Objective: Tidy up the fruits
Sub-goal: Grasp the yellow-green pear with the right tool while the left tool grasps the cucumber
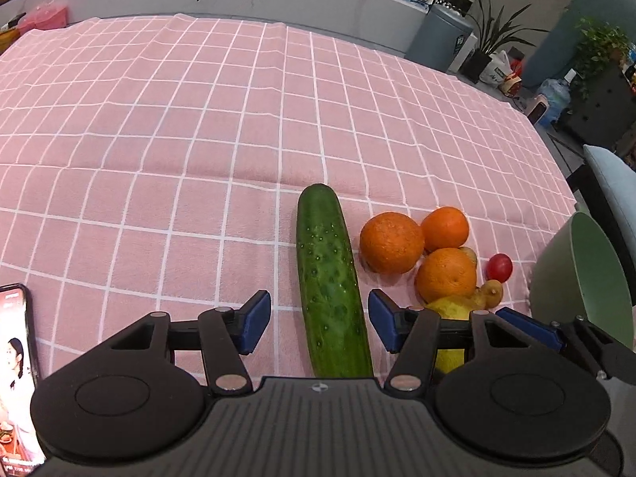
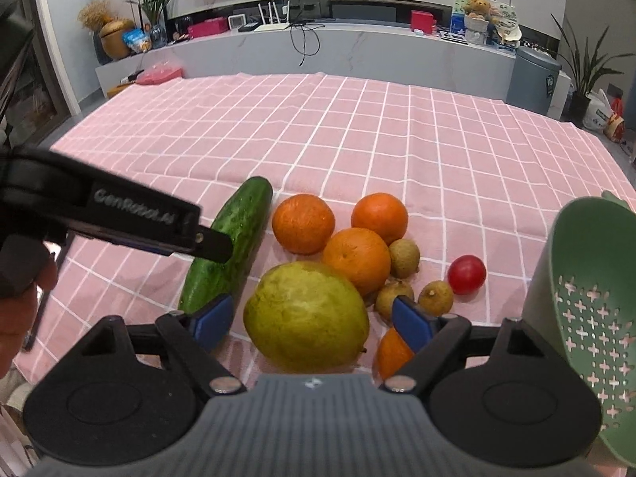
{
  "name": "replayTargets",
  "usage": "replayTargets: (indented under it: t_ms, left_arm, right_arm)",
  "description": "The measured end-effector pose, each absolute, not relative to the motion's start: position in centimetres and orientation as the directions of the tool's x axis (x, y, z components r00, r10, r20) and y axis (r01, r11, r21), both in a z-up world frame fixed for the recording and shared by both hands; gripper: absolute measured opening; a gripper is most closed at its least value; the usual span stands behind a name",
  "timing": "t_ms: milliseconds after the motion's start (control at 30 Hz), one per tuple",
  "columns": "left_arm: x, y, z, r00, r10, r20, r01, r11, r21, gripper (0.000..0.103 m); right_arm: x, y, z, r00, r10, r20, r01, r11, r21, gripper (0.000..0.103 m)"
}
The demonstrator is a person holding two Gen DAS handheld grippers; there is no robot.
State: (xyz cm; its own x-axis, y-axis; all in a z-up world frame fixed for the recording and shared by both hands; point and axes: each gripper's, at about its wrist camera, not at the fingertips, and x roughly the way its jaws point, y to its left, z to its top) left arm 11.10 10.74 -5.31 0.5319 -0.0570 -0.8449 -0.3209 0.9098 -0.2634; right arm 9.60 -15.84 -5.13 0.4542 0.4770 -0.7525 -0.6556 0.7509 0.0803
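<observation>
Left wrist view: left gripper (image 1: 320, 324) spread wide, straddling near end of cucumber (image 1: 332, 278), blue pads (image 1: 254, 326) clear of the skin on both sides, nothing gripped. Cucumber lying lengthwise along the fingers on pink checked cloth (image 1: 159, 159). Three oranges (image 1: 391, 242) clustered just right of it, cherry tomato (image 1: 499, 267) beyond, green strainer bowl (image 1: 588, 278) at far right edge. Phone (image 1: 16, 357) at left edge, off task. Right gripper's blue pad (image 1: 528, 326) poking in low right, by a yellow-green fruit.

Right wrist view: right gripper (image 2: 314, 324) also wide open, straddling big yellow-green citrus (image 2: 306, 318), pads beside it, contact not clear, so not holding. Small brown fruits (image 2: 403, 257) and a fourth orange (image 2: 391, 353) crowded just right of the right pad. Left gripper body (image 2: 119, 218) crossing over the cucumber. Strainer bowl (image 2: 588, 310) close on the right, looks empty from the part visible.

Likely step: grab fruit, drop into strainer bowl. For the citrus: centre it between pads, seat pads at widest part, close slowly since round waxy skin may squirt out. Watch right pad nudging the brown fruits or orange. For the cucumber: clamp nearer the middle, else far end likely droops.
</observation>
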Motion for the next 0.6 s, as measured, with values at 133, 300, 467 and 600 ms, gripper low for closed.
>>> replayTargets:
  t_ms: [133, 300, 467, 600]
  left_arm:
    - [11.7, 10.1, -5.7, 0.525, -0.045, -0.850, -0.304, 0.923, -0.236, 0.062]
    - [11.9, 9.9, -6.1, 0.527, -0.055, -0.848, -0.287, 0.928, -0.238, 0.046]
    - [11.6, 9.7, -6.0, 0.544, -0.063, -0.837, -0.272, 0.930, -0.247, 0.041]
    - [10.9, 9.6, -5.6, 0.556, -0.037, -0.830, -0.276, 0.934, -0.227, 0.040]
  right_arm:
    - [9.4, -15.3, -5.6, 0.454, 0.460, -0.763, -0.662, 0.747, 0.056, 0.076]
    - [8.8, -15.0, -5.6, 0.453, 0.467, -0.759, -0.680, 0.732, 0.044, 0.069]
    - [8.5, -14.8, -5.6, 0.464, 0.465, -0.754, -0.686, 0.727, 0.026, 0.068]
    - [8.2, -15.5, -4.9, 0.448, 0.479, -0.755, -0.678, 0.733, 0.063, 0.068]
